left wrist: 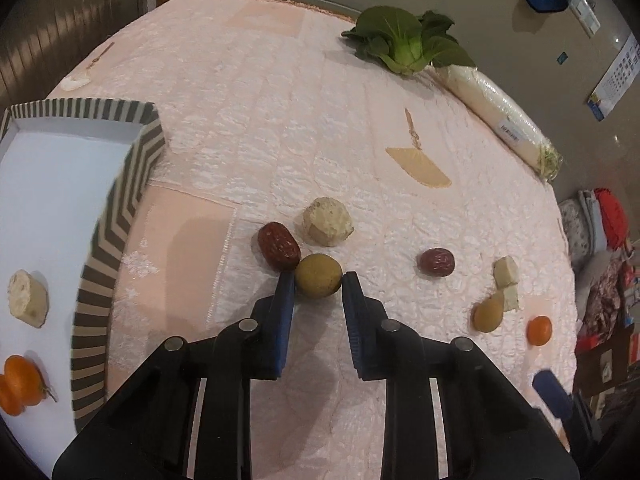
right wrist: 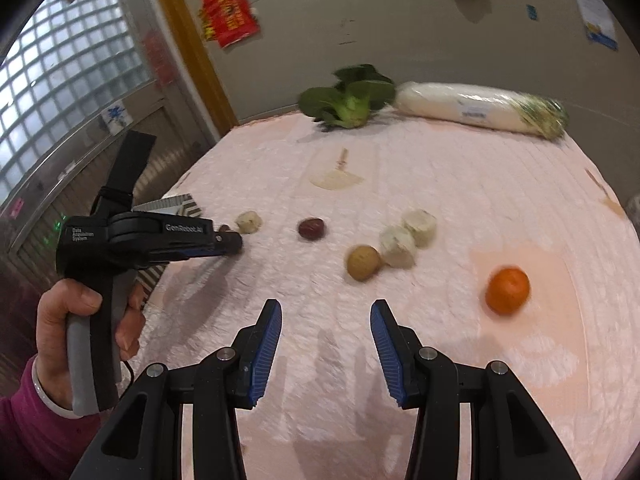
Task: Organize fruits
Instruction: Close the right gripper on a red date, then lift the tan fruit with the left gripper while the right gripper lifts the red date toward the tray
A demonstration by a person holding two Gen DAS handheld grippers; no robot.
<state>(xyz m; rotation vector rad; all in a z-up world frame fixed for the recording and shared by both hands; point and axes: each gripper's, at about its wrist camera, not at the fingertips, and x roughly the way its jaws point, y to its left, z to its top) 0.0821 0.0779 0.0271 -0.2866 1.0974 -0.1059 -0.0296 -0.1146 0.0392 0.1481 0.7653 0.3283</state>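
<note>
Left tool is clamped on a round yellow-brown fruit beside a red date; right tool hangs apart, empty. The striped box holds only an orange and a pale chunk, so most fruit waits on the pink quilted surface, by a beige wall.

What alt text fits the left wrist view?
The left tongs are closed on a round yellow-brown fruit on a pink quilted cloth, beside a red date. A striped-rim tray at left holds an orange fruit.
</note>
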